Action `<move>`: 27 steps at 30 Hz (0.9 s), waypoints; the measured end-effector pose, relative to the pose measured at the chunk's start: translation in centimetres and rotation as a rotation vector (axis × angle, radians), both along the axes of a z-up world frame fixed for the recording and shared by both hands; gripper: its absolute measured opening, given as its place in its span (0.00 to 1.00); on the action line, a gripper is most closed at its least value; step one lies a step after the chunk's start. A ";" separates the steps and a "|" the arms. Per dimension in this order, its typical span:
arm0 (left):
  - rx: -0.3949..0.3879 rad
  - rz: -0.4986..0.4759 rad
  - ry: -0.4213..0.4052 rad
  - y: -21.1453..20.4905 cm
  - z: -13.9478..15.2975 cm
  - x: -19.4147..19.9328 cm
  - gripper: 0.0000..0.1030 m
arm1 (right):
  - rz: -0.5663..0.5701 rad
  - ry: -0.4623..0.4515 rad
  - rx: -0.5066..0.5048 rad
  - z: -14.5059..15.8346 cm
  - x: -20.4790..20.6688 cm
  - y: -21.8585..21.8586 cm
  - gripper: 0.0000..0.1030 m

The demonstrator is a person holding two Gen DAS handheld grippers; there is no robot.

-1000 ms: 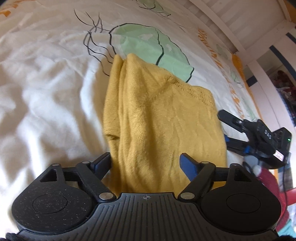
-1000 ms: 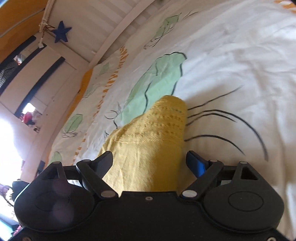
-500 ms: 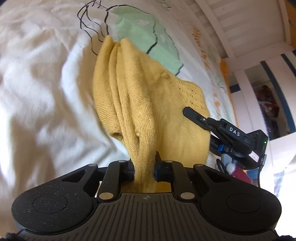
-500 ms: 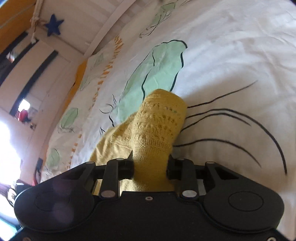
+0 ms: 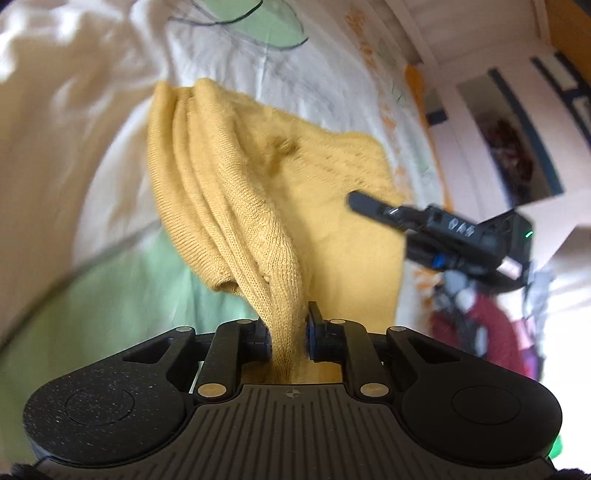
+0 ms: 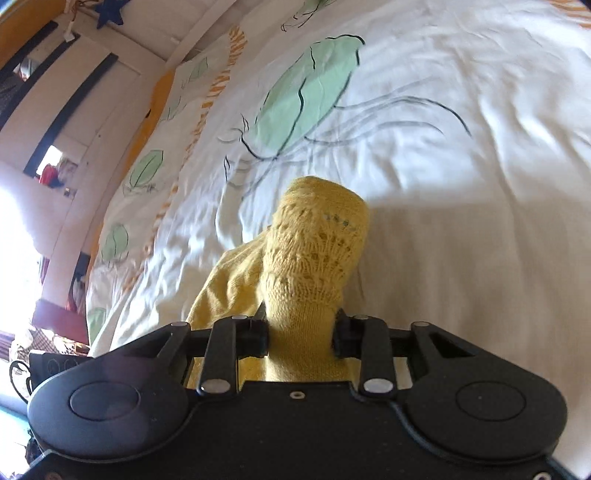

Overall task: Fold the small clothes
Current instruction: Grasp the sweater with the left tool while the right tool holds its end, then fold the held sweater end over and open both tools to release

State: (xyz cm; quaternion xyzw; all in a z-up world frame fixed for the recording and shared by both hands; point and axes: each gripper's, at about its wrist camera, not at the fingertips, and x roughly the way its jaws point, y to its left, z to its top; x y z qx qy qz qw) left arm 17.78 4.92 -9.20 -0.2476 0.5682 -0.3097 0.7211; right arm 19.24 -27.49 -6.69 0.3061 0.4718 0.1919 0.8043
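Observation:
A small yellow knitted garment (image 5: 258, 192) hangs lifted over the white bedsheet (image 5: 55, 122). My left gripper (image 5: 289, 338) is shut on one bunched edge of it. My right gripper (image 6: 300, 332) is shut on another part, with the lacy patterned end (image 6: 317, 236) drooping forward beyond the fingers. The right gripper also shows in the left wrist view (image 5: 443, 236), at the garment's right side. The cloth stretches between the two grippers.
The bedsheet (image 6: 461, 184) has green leaf shapes (image 6: 306, 99), black line drawings and orange marks. A white slatted bed frame (image 5: 454, 33) borders it. A red cloth item (image 5: 480, 332) lies beyond the bed edge.
Both grippers have closed on the yellow garment, having been open around it a second ago. They have since lifted it off the sheet; the views are now higher and blurred by motion.

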 end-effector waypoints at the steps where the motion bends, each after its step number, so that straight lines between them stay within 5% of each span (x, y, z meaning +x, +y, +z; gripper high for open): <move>1: 0.043 0.010 -0.014 0.2 -0.3 -0.9 0.15 | -0.010 -0.007 -0.022 -0.1 -0.8 -0.2 0.44; 7: 0.215 0.049 -0.161 0.5 0.0 -4.0 0.24 | -0.136 -0.074 -0.160 -0.3 -4.1 -1.6 0.60; 14: 0.402 0.090 -0.461 -0.9 4.2 -8.1 0.29 | -0.179 -0.234 -0.253 0.8 -6.4 -1.2 0.74; 17: 0.442 0.123 -0.574 -1.3 6.1 -8.9 0.39 | -0.182 -0.312 -0.313 1.4 -7.0 -0.5 0.80; 19: 0.459 0.142 -0.602 -2.0 6.7 -8.4 0.44 | -0.179 -0.332 -0.345 1.6 -7.1 0.0 0.92; 27: 0.531 0.219 -0.622 -4.8 6.2 -2.2 0.45 | -0.154 -0.360 -0.446 1.7 -7.2 1.4 1.00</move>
